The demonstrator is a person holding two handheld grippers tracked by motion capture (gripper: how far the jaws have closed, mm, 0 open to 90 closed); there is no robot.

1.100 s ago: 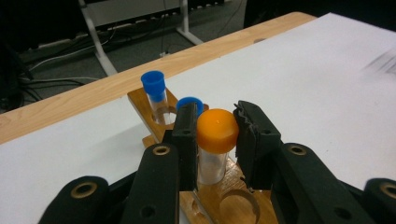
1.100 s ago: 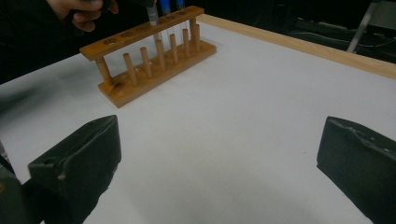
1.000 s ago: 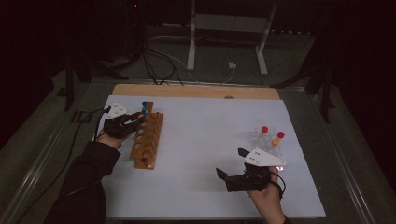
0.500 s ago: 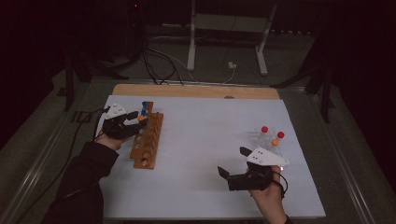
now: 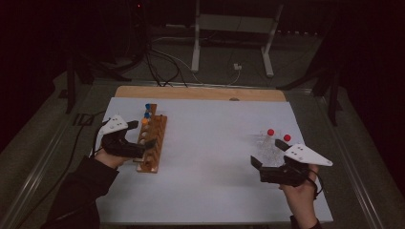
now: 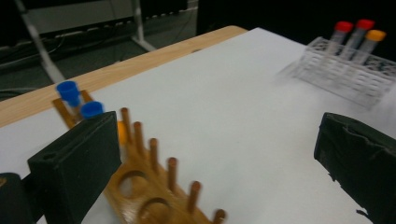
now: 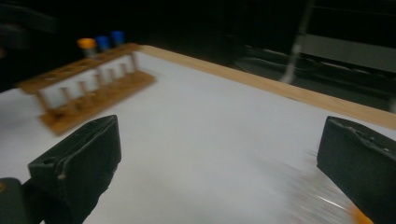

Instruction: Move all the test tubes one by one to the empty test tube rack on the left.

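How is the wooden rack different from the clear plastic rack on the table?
The wooden rack is brown and opaque; the clear plastic rack is see-through with a lattice wall. The wooden rack holds two blue-capped tubes and an orange-capped one at its far end; the clear plastic rack holds two red-capped tubes and an orange-capped one. Both stand on the white table.

wooden rack point(image 5: 152, 142) – smooth, matt; clear plastic rack point(image 6: 344, 67) – glossy.
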